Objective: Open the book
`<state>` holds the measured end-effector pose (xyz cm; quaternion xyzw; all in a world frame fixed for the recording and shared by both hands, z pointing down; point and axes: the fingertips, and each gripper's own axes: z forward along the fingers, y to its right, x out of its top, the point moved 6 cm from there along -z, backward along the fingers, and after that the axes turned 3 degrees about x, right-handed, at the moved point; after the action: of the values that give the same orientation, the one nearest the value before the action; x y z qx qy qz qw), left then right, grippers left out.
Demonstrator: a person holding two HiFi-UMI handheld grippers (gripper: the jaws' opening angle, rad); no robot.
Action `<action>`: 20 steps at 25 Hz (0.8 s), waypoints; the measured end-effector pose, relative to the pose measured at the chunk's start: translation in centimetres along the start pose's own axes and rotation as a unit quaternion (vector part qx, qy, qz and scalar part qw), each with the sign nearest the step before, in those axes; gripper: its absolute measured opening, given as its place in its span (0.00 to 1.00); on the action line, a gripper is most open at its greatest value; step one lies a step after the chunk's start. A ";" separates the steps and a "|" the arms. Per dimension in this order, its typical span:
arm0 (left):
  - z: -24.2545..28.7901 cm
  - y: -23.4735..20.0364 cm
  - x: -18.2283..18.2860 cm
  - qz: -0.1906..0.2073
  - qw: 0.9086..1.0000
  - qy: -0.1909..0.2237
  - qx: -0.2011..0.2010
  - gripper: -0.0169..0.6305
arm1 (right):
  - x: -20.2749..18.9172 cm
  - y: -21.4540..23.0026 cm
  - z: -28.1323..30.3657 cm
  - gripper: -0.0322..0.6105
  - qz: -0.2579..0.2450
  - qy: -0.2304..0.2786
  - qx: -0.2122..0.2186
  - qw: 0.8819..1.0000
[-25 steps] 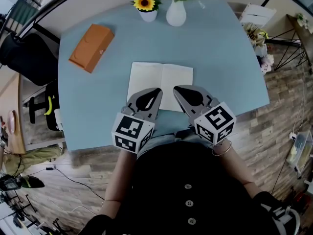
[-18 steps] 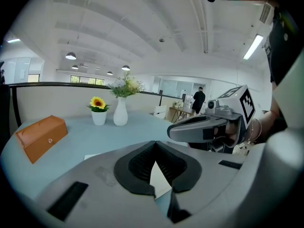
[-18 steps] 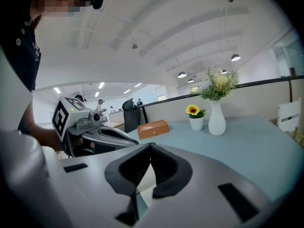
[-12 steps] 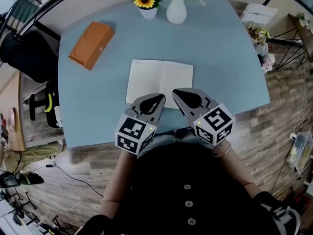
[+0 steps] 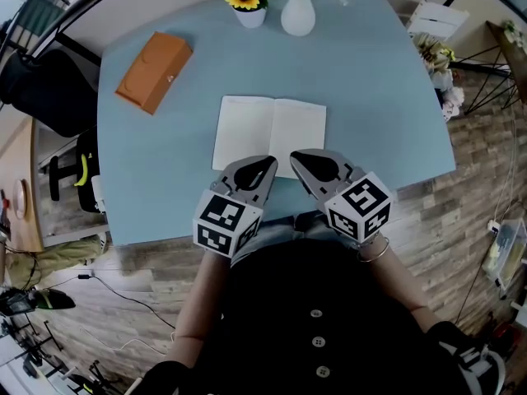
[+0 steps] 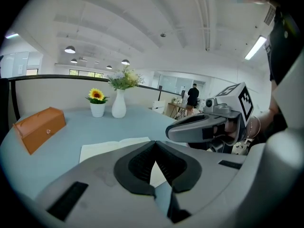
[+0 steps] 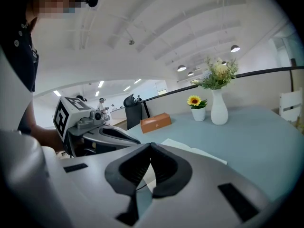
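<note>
The book [image 5: 270, 136] lies open on the blue table [image 5: 370, 97], two blank white pages facing up; it also shows in the left gripper view as the book [image 6: 102, 147] and in the right gripper view as the book [image 7: 190, 150]. My left gripper [image 5: 268, 164] hovers at the book's near edge, jaws shut, nothing in them. Beside it my right gripper [image 5: 296, 156] is shut too, over the near edge of the right page, holding nothing. In the gripper views the left gripper [image 6: 155, 148] and the right gripper [image 7: 149, 149] show their tips meeting.
An orange box [image 5: 154, 74] lies at the table's far left. A potted sunflower [image 5: 245, 1] and a white vase [image 5: 297, 15] with flowers stand at the far edge. A black chair [image 5: 41, 97] is to the left, a wire stand [image 5: 461, 72] to the right.
Both grippers have drawn back a little toward the near edge of the book; the left one moved more. The book lies open as before.
</note>
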<state>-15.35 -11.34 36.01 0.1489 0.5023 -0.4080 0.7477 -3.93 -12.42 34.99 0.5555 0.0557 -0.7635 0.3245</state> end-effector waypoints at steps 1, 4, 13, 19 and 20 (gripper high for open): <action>0.0 0.0 0.0 0.000 1.000 0.000 0.000 0.05 | 0.0 0.0 0.0 0.05 0.000 -0.002 0.000 1.000; 0.0 0.1 -0.1 -0.004 1.000 -0.001 -0.001 0.05 | -0.2 -0.1 0.0 0.05 0.003 -0.003 0.000 1.000; -0.1 0.1 -0.5 -0.011 1.000 -0.006 -0.002 0.05 | -0.6 -0.5 0.5 0.05 0.022 -0.004 0.006 1.000; 0.0 0.0 -0.7 -0.014 1.000 -0.009 -0.004 0.05 | -0.6 -0.8 0.7 0.05 0.029 -0.004 0.006 1.000; 0.0 0.0 -0.6 -0.013 1.000 -0.009 -0.004 0.05 | -0.6 -0.8 0.7 0.05 0.028 -0.004 0.006 1.000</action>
<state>-15.49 -11.06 36.55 0.1358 0.4992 -0.4172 0.7472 -4.86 -11.85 35.56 0.5561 0.0340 -0.7565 0.3426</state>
